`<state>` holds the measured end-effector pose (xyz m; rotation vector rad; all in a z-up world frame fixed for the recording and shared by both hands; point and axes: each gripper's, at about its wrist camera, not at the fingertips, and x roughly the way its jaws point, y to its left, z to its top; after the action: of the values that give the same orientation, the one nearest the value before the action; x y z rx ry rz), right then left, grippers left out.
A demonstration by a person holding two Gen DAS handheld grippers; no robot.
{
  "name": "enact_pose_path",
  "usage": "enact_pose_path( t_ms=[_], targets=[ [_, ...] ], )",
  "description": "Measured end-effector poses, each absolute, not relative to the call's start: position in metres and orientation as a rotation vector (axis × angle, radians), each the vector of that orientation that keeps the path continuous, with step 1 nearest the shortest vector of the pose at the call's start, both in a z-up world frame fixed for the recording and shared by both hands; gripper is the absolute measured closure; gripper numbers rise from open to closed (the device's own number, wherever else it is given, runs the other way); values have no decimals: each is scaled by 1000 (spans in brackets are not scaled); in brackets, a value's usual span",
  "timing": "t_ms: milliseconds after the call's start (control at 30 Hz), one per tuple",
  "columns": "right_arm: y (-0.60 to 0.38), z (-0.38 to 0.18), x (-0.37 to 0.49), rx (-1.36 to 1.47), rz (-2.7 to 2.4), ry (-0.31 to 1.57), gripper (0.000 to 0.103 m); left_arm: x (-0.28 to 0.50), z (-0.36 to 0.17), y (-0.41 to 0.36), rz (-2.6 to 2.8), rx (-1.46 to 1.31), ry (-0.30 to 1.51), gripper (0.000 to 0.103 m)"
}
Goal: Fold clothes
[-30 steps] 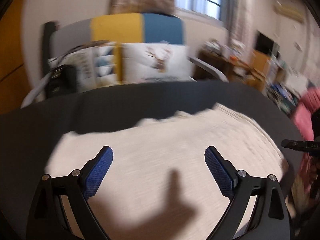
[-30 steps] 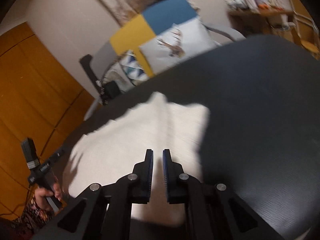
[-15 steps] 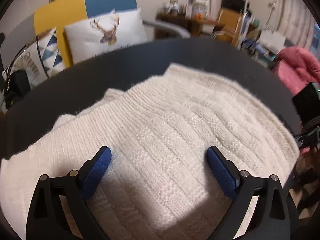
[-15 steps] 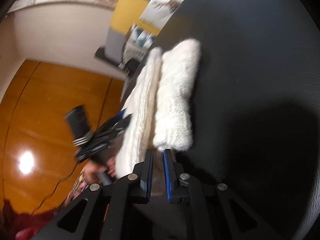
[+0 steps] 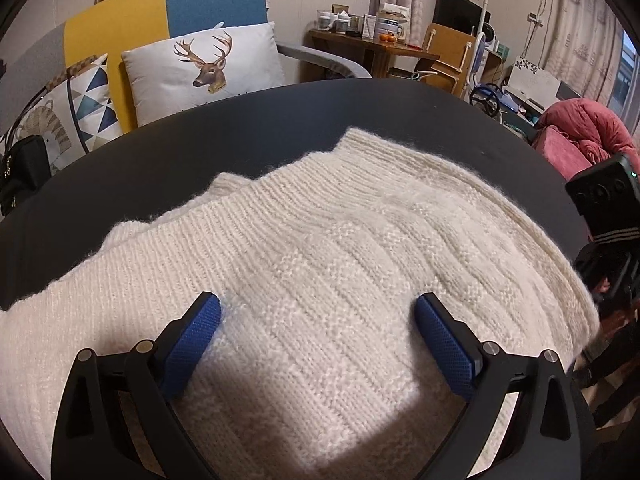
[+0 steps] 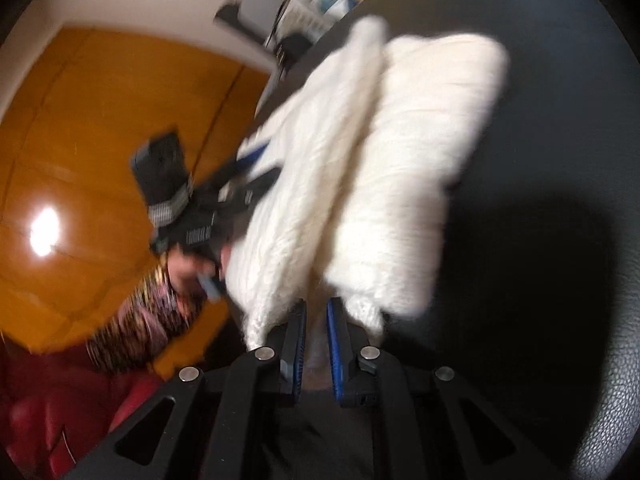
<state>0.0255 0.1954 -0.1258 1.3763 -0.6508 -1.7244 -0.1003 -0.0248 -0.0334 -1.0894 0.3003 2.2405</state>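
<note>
A cream knitted sweater [image 5: 320, 240] lies spread on the round black table [image 5: 280, 120]. My left gripper [image 5: 318, 308] hovers low over its near part, jaws wide open, with nothing between the blue pads [image 5: 196, 332]. In the right wrist view the sweater [image 6: 360, 168] shows as two thick layers running away from my right gripper [image 6: 316, 308]. That gripper sits low at the sweater's edge, its jaws almost together with pale knit in the narrow gap. This view is blurred. The right gripper's camera block [image 5: 604, 196] appears at the sweater's right edge.
Behind the table stands a grey, yellow and blue sofa [image 5: 160, 12] with a deer cushion [image 5: 200, 68]. A cluttered wooden desk [image 5: 368, 44] and a pink coat [image 5: 580, 132] are at the back right. A hand [image 6: 188, 268] holds the left gripper before an orange wooden wall [image 6: 100, 120].
The left gripper came down closer over the sweater and then held still. The right gripper dropped to table level at the sweater's edge, and the sweater's layers now rise before it.
</note>
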Motion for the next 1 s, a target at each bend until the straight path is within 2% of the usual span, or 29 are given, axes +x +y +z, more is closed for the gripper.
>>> enact_pose_path(
  t_ms=[100, 300, 467, 600, 667, 767, 833, 867, 900, 1000],
  targets=[
    [188, -120, 34, 1416, -1699, -505, 95, -102, -34, -25, 2237, -1092, 297, 3],
    [211, -105, 49, 1360, -1947, -575, 94, -101, -35, -26, 2244, -1091, 290, 3],
    [216, -61, 47, 1124, -2338, -687, 82, -101, -35, -26, 2249, -1086, 287, 3],
    [153, -53, 37, 1079, -2513, -379, 81, -100, -35, -26, 2258, -1077, 289, 2],
    [125, -60, 27, 1078, -2514, -322, 81, -99, -34, -27, 2260, -1074, 287, 3],
    [106, -75, 12, 1165, -2576, -173, 83, -99, -34, -28, 2262, -1070, 286, 3],
    [117, -85, 11, 1202, -2632, -125, 96, -99, -34, -28, 2261, -1069, 283, 3],
    [125, -89, 12, 1222, -2663, -118, 97, -100, -34, -28, 2258, -1069, 279, 3],
    [134, -93, 14, 1228, -2680, -136, 101, -100, -34, -29, 2256, -1069, 276, 3],
    [162, -103, 22, 1198, -2676, -281, 102, -100, -34, -29, 2254, -1068, 272, 2]
  ],
)
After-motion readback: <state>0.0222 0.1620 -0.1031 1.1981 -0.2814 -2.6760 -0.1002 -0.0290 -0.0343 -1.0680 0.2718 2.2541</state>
